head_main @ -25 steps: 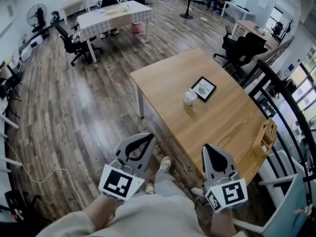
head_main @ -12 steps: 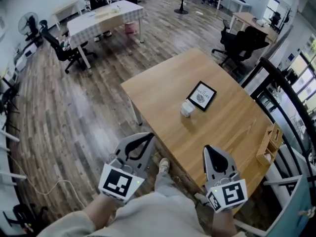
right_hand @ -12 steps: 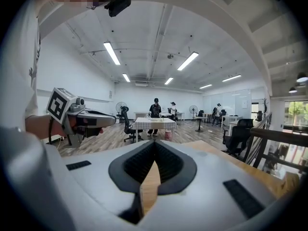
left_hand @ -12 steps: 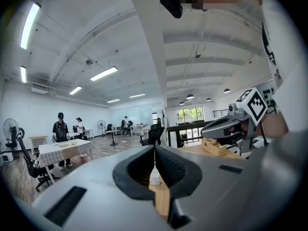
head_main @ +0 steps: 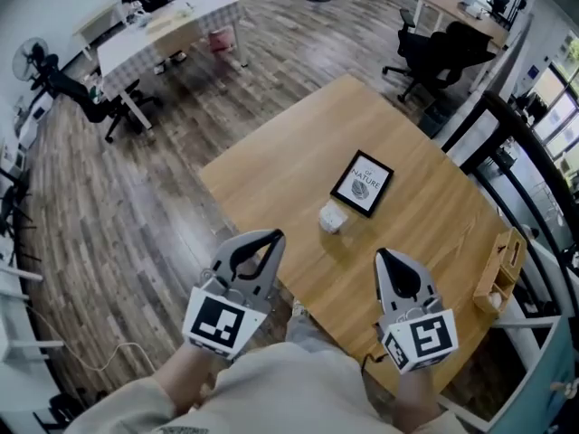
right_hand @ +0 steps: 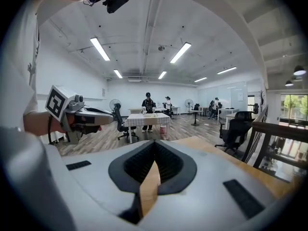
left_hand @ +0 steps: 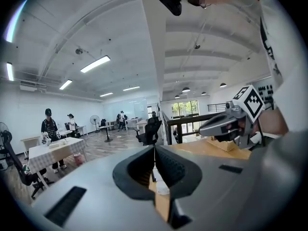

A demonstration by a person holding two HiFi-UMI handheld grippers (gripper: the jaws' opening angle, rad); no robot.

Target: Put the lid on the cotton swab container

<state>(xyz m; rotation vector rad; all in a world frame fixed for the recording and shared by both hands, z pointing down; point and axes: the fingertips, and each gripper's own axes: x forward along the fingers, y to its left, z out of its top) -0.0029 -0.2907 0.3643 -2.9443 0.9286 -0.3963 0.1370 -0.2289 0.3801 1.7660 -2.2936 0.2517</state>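
A small white cotton swab container (head_main: 332,217) stands on the wooden table (head_main: 425,233), just in front of a black framed card (head_main: 362,183). Its lid cannot be told apart from it at this distance. My left gripper (head_main: 271,236) hangs shut and holding nothing at the table's near-left edge, short of the container. My right gripper (head_main: 382,255) is shut too, over the table's near part, to the right of the container. In the left gripper view the shut left gripper (left_hand: 154,148) points toward the table, and the container (left_hand: 162,188) peeks out low between them.
A wooden organiser (head_main: 503,260) sits at the table's right edge, beside a black railing (head_main: 534,165). Black office chairs (head_main: 432,51) stand beyond the table. Far back left is a checked table (head_main: 163,27) with people near it. Wood floor lies on the left.
The table and container have drawn nearer and lower in the head view over the second. Both grippers keep the same shut pose in front of me.
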